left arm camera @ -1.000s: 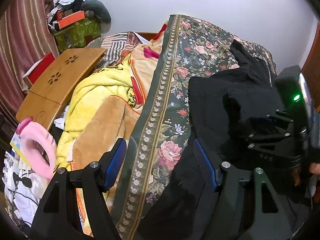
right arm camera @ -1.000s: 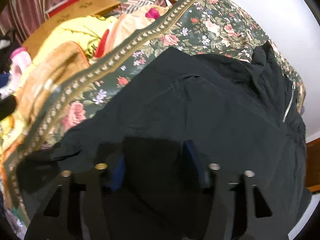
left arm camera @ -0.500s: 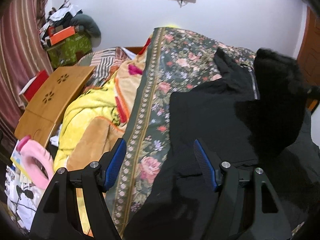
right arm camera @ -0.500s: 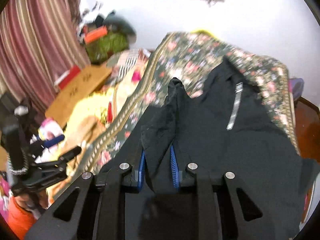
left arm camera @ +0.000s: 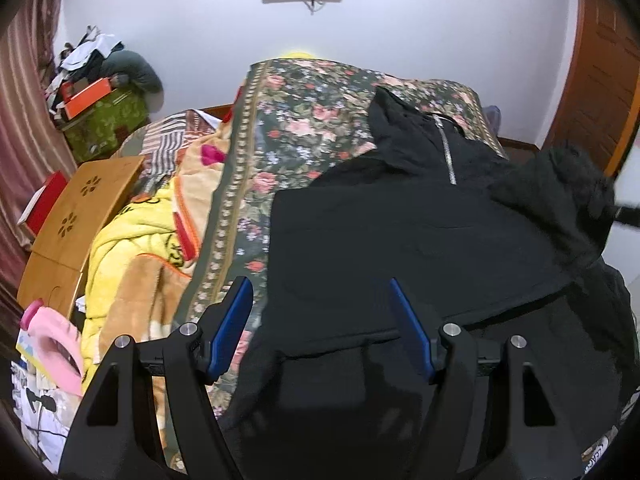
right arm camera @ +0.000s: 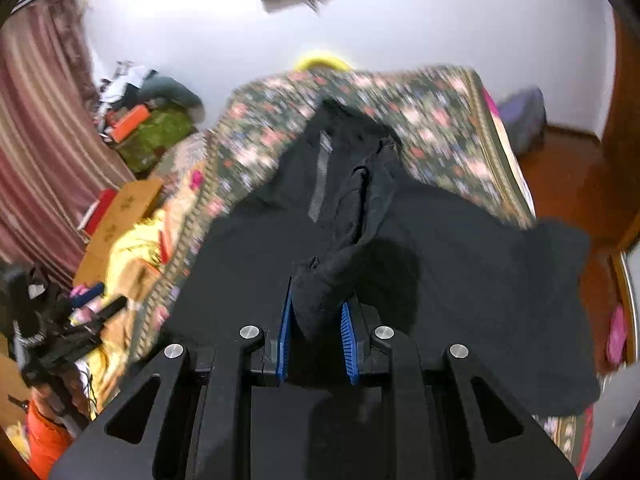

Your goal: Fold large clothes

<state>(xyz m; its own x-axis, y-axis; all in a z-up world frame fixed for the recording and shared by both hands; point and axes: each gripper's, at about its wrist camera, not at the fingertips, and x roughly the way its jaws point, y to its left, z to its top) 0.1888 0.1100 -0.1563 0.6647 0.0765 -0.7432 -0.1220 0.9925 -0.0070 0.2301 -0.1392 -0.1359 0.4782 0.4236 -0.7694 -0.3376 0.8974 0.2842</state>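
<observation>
A large black zip jacket (left arm camera: pixel 400 240) lies spread on the floral bedspread (left arm camera: pixel 304 120). My left gripper (left arm camera: pixel 320 320) is open and empty, just above the jacket's near left part. My right gripper (right arm camera: pixel 316 332) is shut on a bunched fold of the black jacket (right arm camera: pixel 352 216) and holds it lifted above the rest of the garment. That lifted fold shows at the right in the left wrist view (left arm camera: pixel 568 196). The silver zip (left arm camera: pixel 448 152) lies near the collar at the far end.
A yellow and orange blanket (left arm camera: pixel 132 256) is heaped left of the bedspread. A wooden lap table (left arm camera: pixel 76 220) and a pink object (left arm camera: pixel 56 344) lie further left. A green box with clutter (left arm camera: pixel 104 120) stands by the wall. A wooden door (left arm camera: pixel 600 80) is at the right.
My right gripper closed on the jacket's fabric and lifted it up and back, away from the bed. My left gripper rose slightly and stayed open.
</observation>
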